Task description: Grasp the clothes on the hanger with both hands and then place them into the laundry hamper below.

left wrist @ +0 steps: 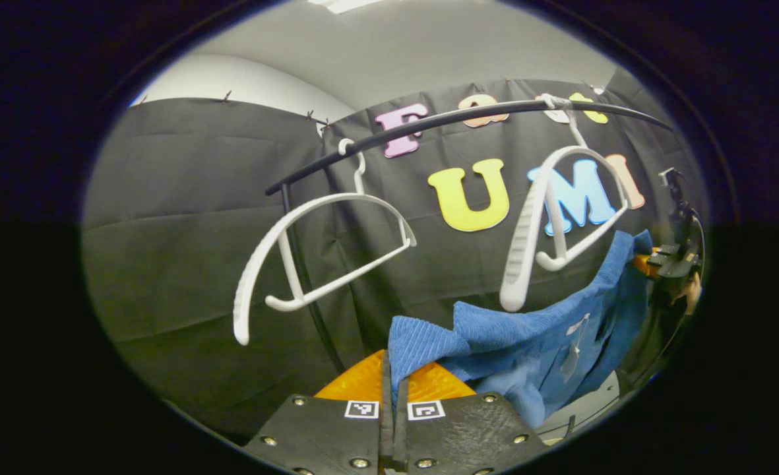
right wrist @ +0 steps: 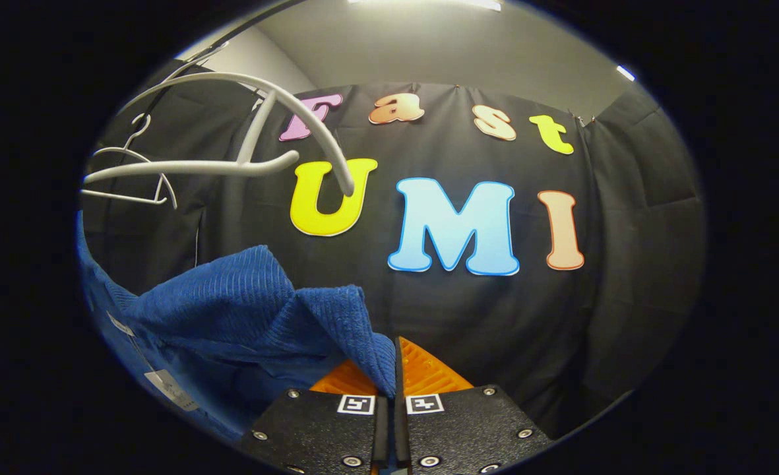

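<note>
Holding a blue garment (left wrist: 528, 343) between two grippers, clear of its hanger; step in hand judged as the carry, with lowering into the hamper next.

- Left gripper (left wrist: 394, 396): fingers pressed together, a fold of the blue cloth pinched between them at one end of the garment.
- Right gripper (right wrist: 389, 369): fingers likewise closed, clamped on a corner of the same cloth; seen again far off at the right edge of the left gripper view (left wrist: 676, 257), cloth running up to it.
- Garment: blue, ribbed knit on its outer face, smoother on the inner; soft, slack, sagging in a swag between the two grips; pale tag (left wrist: 572, 356) dangling from the inner side. Hangs just below the nearer hanger, apparently not touching it.
- Nearer hanger (left wrist: 547, 218): pale plastic, broad curved shoulders with ridged ends, bare, hooked on the rail.
- Second hanger (left wrist: 310, 257): same make, bare, hanging further along.
- Rail (left wrist: 468, 115): dark, slender, bowed by the lens, on a dark upright.
- Backdrop: black cloth wall, creased.

Next move, as judged: both grips kept firm, both lowered together so the slack cloth drops in without catching the hanger ends. Hamper position unknown from these views; needs finding below first.
</note>
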A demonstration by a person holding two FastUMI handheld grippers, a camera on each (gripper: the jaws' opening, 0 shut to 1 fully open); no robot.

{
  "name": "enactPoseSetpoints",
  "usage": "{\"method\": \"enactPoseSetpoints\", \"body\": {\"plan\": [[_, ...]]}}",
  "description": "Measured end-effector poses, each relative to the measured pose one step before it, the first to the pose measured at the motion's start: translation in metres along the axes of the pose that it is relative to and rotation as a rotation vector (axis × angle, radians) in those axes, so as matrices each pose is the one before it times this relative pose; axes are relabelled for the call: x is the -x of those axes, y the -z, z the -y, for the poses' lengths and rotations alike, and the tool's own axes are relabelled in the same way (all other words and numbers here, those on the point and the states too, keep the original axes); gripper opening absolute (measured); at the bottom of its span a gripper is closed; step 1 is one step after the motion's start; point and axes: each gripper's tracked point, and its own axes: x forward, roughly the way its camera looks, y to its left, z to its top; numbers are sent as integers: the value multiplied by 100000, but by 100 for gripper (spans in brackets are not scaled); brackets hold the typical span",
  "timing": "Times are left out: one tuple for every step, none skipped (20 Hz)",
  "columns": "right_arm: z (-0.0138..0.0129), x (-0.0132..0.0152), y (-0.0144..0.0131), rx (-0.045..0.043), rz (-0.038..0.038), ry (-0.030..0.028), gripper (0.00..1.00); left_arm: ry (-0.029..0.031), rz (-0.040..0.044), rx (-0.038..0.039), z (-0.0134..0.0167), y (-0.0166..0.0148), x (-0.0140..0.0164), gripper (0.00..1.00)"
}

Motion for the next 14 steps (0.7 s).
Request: {"method": "enactPoseSetpoints", "body": {"plan": [[-115, 740, 482, -456, -1431, -152, 3, 262, -253, 753, 87, 14, 449, 1], [-86, 361, 343, -269, -892, -6, 3, 259, 75, 748, -286, 74, 942, 1], [-83, 902, 180, -316, -531, 108, 3, 369, 522, 595, -108, 73, 635, 1], [-133, 1148, 133, -539, -514, 28, 3, 870, 826, 781, 31, 12, 781, 1], [-105, 1014, -102, -728, -213, 143, 3, 899, 1085, 644, 67, -383, 813, 1], [-137, 1103, -281, -821, 391, 2, 3, 1038, 1229, 367, -75, -229, 712, 5], [-137, 1164, -426, -926, 449, 66, 3, 1042, 1338, 74, -63, -534, 543, 5], [-252, 1159, -370, -930, 493, -62, 3, 1138, 1717, 298, 79, -556, 462, 1], [-389, 1198, -526, -708, 605, -399, 3, 1633, 1480, 659, 231, -757, 551, 1], [-494, 1139, -413, -445, 735, -589, 3, 1799, 1361, 767, 179, -574, 745, 5], [-441, 1180, -676, 8, 890, -534, 3, 1785, 1278, 739, 240, -653, 584, 5], [-336, 994, -578, -5, 811, -221, 3, 1785, 1553, 718, 607, -219, 1077, 5], [-517, 991, -573, -454, 888, -674, 3, 1816, 1461, 480, 489, -476, 627, 5], [-619, 1148, -650, -246, 892, -612, 3, 1751, 1286, 410, 411, -385, 566, 5]]}}
